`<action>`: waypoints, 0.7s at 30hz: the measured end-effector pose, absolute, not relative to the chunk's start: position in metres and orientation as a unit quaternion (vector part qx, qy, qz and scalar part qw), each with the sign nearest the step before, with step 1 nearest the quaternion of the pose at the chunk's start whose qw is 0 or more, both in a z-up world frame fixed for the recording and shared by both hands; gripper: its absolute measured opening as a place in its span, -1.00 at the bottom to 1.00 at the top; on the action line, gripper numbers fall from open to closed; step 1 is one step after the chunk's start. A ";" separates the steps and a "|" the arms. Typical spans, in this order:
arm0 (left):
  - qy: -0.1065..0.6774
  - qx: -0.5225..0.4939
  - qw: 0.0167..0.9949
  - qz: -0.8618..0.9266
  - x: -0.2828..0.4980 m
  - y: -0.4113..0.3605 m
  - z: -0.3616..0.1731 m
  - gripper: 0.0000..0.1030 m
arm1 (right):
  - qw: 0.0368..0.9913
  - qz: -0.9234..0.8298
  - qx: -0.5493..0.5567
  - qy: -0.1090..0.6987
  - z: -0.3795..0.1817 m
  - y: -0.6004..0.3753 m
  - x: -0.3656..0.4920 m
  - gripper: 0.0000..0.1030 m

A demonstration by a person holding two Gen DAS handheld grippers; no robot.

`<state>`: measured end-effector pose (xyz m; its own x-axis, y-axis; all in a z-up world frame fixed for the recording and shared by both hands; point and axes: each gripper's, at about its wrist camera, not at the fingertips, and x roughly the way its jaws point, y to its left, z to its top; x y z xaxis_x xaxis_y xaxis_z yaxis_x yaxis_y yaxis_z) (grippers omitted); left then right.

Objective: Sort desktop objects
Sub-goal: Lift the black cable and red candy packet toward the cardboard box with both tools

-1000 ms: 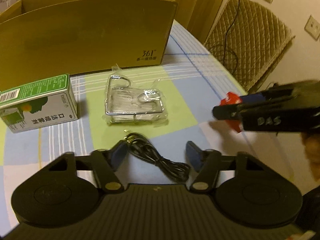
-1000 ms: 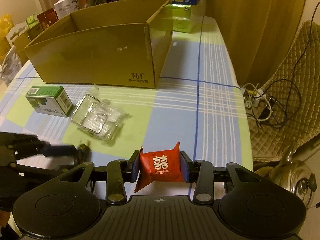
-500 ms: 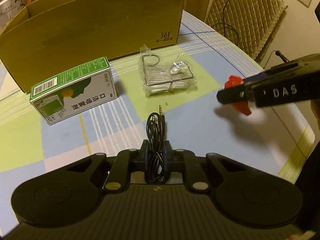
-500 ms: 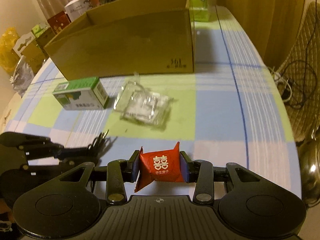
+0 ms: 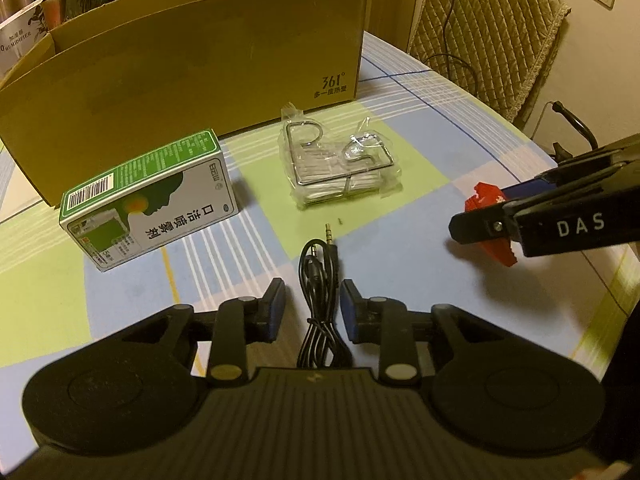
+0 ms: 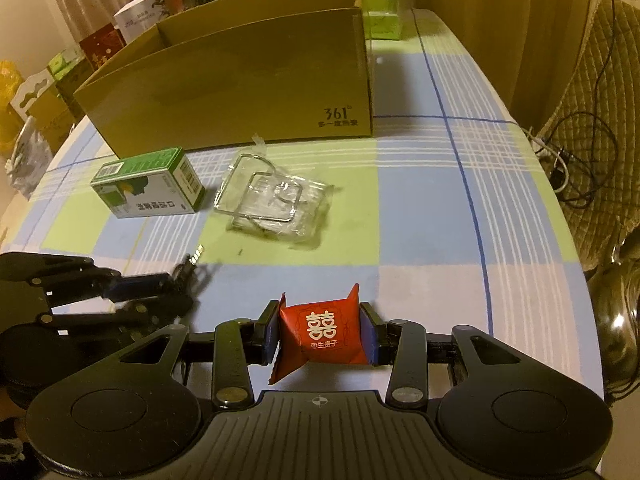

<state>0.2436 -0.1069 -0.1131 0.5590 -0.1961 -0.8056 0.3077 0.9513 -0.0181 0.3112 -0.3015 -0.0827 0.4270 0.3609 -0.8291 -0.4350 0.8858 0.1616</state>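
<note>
**Red packet gripped, audio cable lying loose between parting jaws**

The landmark here is the open cardboard box (image 5: 192, 80), standing at the far side of the checked desk (image 5: 420, 184) with "361°" printed at the lower right corner of its near wall.

Just in front of that wall, toward its left end, lies a green and white carton (image 5: 150, 204) with a barcode on its top face. Also in front of the box, below the printed corner, sits a clear plastic bag holding a bent wire rack (image 5: 340, 164); bag and carton are near each other but apart.

Farther from the box, on the near side of the wire rack, a black audio cable (image 5: 320, 276) lies bundled on the desk, its metal plug pointing toward the box. The left claw (image 5: 312, 308) straddles this cable. Its jaws are opening, and the blue pads stand clear of the cable on both sides, so the cable is between them but not pinched.

The right claw (image 6: 320, 334) is clenched on a red candy packet (image 6: 322, 332) bearing a white double-happiness mark, the pads pressing on its two sides. It is held above the desk, well in front of the box's printed corner. In the left wrist view the right claw comes in from the right edge, marked "DAS".
</note>
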 end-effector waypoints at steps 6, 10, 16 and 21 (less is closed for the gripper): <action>0.448 0.056 0.882 -0.136 0.235 -0.105 -0.111 -0.81 | 0.847 0.237 -0.044 0.475 -0.080 -0.298 0.303 -0.27; 0.453 0.038 0.882 -0.126 0.224 -0.098 -0.105 -0.81 | 0.848 0.239 -0.044 0.472 -0.076 -0.296 0.293 -0.27; 0.454 0.021 0.883 -0.114 0.207 -0.089 -0.093 -0.81 | 0.848 0.240 -0.046 0.471 -0.069 -0.295 0.272 -0.27; 0.454 0.006 0.884 -0.108 0.191 -0.083 -0.079 -0.81 | 0.849 0.235 -0.045 0.472 -0.063 -0.297 0.256 -0.27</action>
<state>0.1914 -0.0827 -0.0790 0.5642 -0.1854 -0.8046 0.1956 0.9767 -0.0879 0.2559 -0.2974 -0.0628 0.4444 0.3562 -0.8220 -0.4412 0.8856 0.1453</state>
